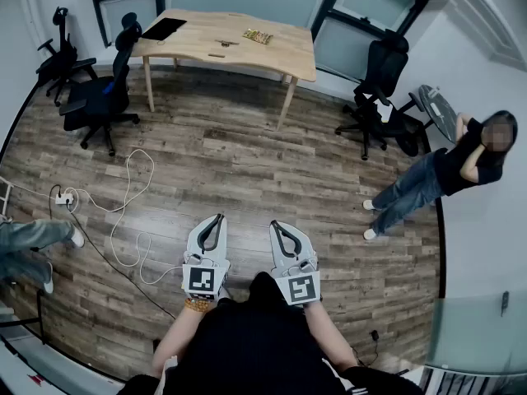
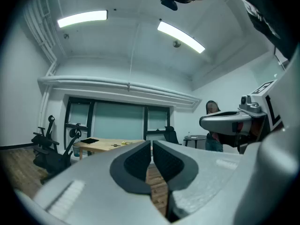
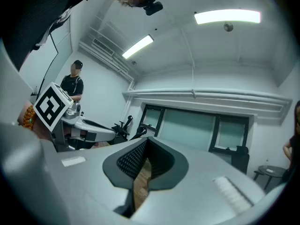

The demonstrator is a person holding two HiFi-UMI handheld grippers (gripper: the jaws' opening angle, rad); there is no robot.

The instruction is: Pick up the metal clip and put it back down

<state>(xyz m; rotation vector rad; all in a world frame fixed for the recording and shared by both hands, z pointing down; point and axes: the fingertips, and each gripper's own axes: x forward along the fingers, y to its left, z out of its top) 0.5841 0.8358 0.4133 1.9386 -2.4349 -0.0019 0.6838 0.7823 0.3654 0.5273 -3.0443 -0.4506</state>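
Observation:
Both grippers are held close to the person's body, over the wood floor and far from the table. The left gripper (image 1: pixel 216 221) is shut with nothing in it; in the left gripper view its dark pads (image 2: pixel 138 162) meet. The right gripper (image 1: pixel 279 228) is also shut and empty, its pads (image 3: pixel 133 159) pressed together. On the far wooden table (image 1: pixel 284 54) lie two small dark items (image 1: pixel 226 42); it is too far to tell which is the metal clip. That table (image 2: pixel 101 146) shows small beyond the left jaws.
A black tablet (image 1: pixel 164 29) and a snack packet (image 1: pixel 258 35) lie on the table. Office chairs (image 1: pixel 105 97) (image 1: pixel 380 89) flank it. A power strip (image 1: pixel 63 197) and white cable (image 1: pixel 132 208) cross the floor at left. A person (image 1: pixel 449 169) stands at right; legs (image 1: pixel 33 245) show at left.

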